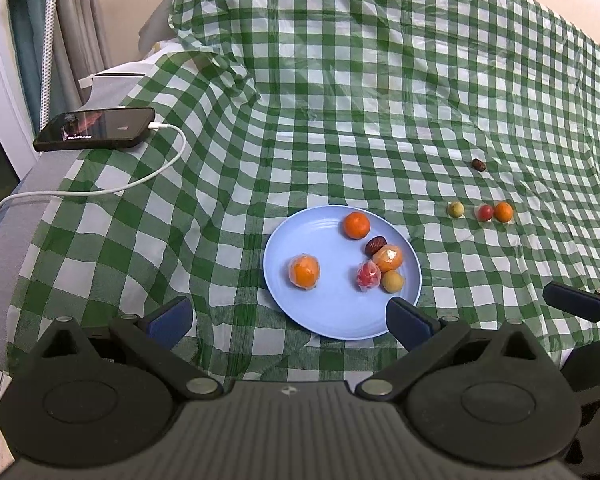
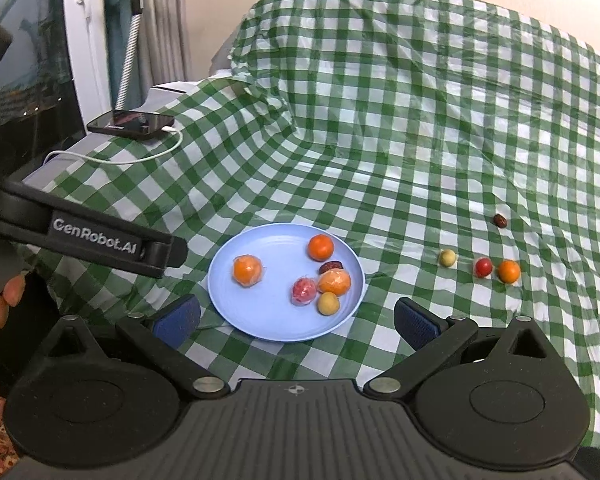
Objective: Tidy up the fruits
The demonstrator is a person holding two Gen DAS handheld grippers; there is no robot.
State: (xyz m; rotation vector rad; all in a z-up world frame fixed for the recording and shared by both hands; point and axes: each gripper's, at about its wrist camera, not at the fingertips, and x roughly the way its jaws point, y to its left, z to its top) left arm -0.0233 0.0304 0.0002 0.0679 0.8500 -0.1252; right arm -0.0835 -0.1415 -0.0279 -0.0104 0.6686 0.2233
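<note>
The green-and-white checked plastic cloth (image 2: 380, 168) covers the counter, rumpled and slick-looking, so loose fruit may roll on it. The round pale-blue plastic plate (image 2: 260, 320) lies just ahead of both claws and carries six fruits: a bare orange mandarin (image 2: 321, 247), two film-wrapped oranges (image 2: 247, 270), a wrapped red fruit (image 2: 303, 291), a yellow plum-like fruit (image 2: 328, 303) and a dark date (image 2: 331, 267). Well to the right on the cloth lie a small orange fruit (image 2: 509, 271), a red cherry tomato (image 2: 483, 267), a pale green fruit (image 2: 447, 258) and another date (image 2: 500, 221). All look light and soft; pinch gently across the middle, since wrap may slip. The left claw (image 1: 288, 316) and right claw (image 2: 296, 318) both gape wide, holding nothing.
</note>
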